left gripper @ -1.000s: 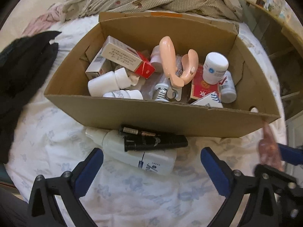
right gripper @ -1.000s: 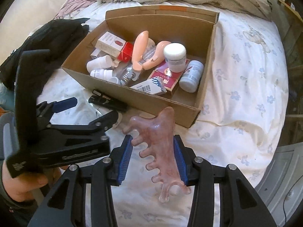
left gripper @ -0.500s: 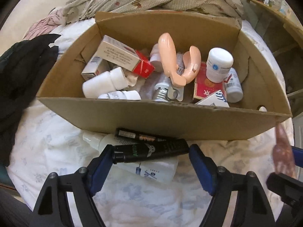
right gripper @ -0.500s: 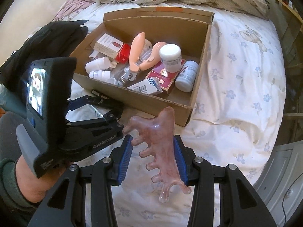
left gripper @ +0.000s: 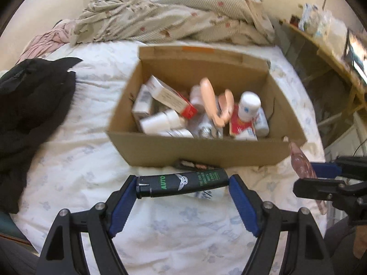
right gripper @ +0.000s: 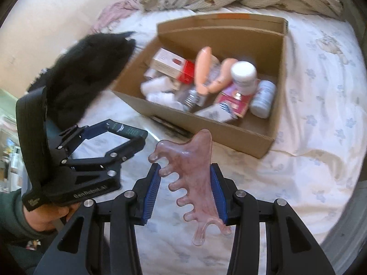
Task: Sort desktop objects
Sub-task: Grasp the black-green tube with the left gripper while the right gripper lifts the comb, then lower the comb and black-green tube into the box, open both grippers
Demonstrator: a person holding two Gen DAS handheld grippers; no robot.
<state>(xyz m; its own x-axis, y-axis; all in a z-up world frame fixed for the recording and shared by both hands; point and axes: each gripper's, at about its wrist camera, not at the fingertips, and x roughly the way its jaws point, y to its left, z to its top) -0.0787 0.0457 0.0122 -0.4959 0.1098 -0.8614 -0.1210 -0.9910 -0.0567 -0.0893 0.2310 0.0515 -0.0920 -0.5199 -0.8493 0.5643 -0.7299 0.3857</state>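
Observation:
A black lighter (left gripper: 174, 183) with green lettering hangs crosswise above the bed, and my left gripper (left gripper: 182, 186) is shut on its two ends. The right wrist view shows that same left gripper (right gripper: 119, 135) and lighter (right gripper: 128, 131) at the left. My right gripper (right gripper: 185, 169) is shut on a pink translucent comb-shaped massage tool (right gripper: 195, 174), whose edge (left gripper: 300, 162) also shows in the left wrist view. Beyond both stands an open cardboard box (left gripper: 195, 151) holding several bottles, cartons and a peach-coloured tool. A white bottle (left gripper: 206, 193) lies mostly hidden under the lighter.
A second black stick-like item (left gripper: 195, 165) lies against the box's front wall. A black garment (left gripper: 29, 105) covers the bed's left side and a crumpled blanket (left gripper: 172, 16) lies behind the box. A wooden shelf (left gripper: 321, 52) stands at the right. A hand (right gripper: 45, 213) holds the left gripper.
My left gripper narrowed onto the black lighter and lifted it off the white bottle, drawing back from the box. The right gripper still holds the pink tool.

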